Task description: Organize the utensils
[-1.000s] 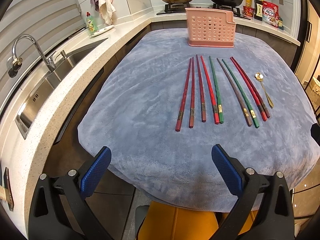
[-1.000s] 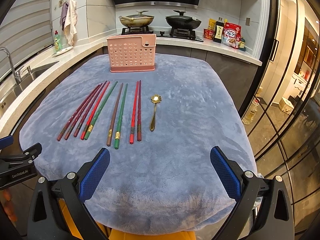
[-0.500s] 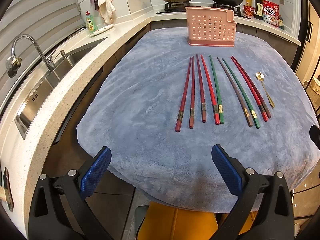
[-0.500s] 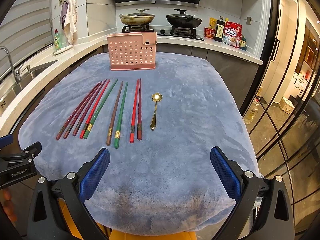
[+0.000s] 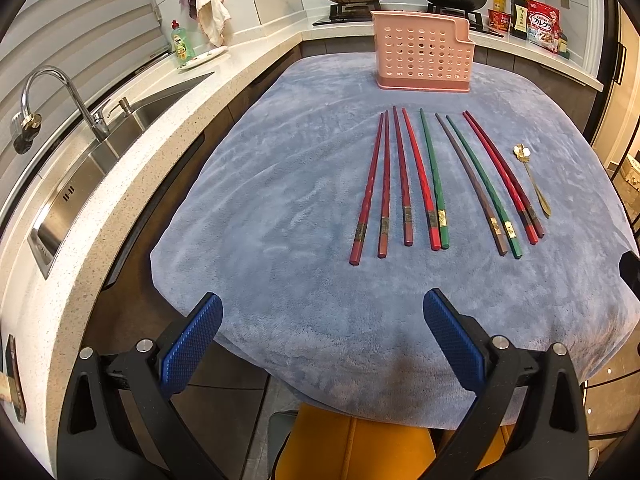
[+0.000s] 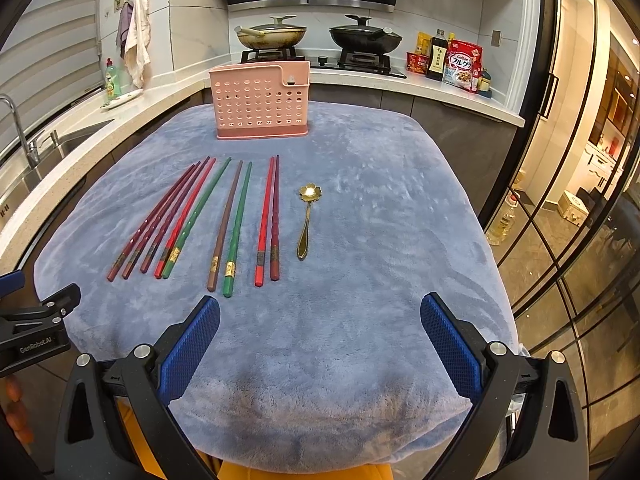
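Red, green, brown chopsticks [image 6: 192, 220]: nine; gold spoon [image 6: 307, 216]: one.

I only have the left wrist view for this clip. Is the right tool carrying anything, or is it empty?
Observer: Empty. The right tool is open wide over the near edge of the blue cloth, with nothing between its pads.
Operator: What lies straight ahead of it?
Observer: The gold spoon, flat on the cloth, bowl pointing away toward the pink rack. The spoon is apart from the tool.
Operator: Where is the left tool relative to it?
Observer: The left tool shows at the left edge of the right wrist view, off the cloth's near left corner and clear of the chopsticks.
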A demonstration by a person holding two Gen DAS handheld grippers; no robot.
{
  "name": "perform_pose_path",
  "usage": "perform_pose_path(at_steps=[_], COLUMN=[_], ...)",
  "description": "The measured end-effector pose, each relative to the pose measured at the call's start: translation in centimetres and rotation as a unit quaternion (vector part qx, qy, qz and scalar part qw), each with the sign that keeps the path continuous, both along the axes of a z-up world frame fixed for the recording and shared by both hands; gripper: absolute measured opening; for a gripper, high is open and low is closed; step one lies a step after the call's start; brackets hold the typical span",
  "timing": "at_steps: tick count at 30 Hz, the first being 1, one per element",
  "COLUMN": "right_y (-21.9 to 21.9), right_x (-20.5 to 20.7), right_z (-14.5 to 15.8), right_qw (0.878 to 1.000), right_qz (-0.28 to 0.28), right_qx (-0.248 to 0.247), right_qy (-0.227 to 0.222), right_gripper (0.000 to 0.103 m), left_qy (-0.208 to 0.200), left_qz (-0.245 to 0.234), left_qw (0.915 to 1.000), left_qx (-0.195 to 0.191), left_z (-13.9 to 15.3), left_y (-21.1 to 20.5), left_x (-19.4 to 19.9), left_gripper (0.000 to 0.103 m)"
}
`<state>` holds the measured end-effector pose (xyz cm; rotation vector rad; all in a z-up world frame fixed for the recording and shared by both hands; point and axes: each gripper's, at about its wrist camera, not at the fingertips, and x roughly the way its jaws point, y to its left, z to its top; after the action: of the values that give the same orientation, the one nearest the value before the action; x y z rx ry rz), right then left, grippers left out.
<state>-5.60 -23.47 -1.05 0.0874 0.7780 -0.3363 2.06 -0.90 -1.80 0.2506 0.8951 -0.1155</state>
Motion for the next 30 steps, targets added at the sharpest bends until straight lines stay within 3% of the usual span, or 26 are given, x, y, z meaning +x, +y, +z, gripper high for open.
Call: perform_pose_path(at_steps=[13, 21, 24, 30], right_y=[-0.7, -1.8, -2.1, -2.8], right_x=[1.0, 2.8, 3.7, 5.6], right_z=[-1.2, -2.5, -2.9, -3.3], right_qw=[1.000, 1.000, 1.000, 1.000], right_qz=[-0.005, -0.010, -0.009, -0.008], right_qx=[0.006, 0.010, 0.009, 0.016], right_qy=[0.010, 0.016, 0.017, 0.020], right_gripper=[0.096, 0.096, 0.096, 0.096], left_qy=[0.018, 0.034, 0.037, 0.052], left_qz=[0.008, 0.027, 0.023, 0.016], left_qw=[0.9997, 0.9978, 0.9979, 0.9975], left_qx=[-0.014, -0.050, -0.048, -0.046], left_z=[-1.2, -3.0, -3.9, -5.5], left_y=[0.8, 2.4, 2.1, 1.2], left_x=[1.7, 5.2, 6.4, 8.5], left_gripper=[0.096, 0.096, 0.096, 0.087])
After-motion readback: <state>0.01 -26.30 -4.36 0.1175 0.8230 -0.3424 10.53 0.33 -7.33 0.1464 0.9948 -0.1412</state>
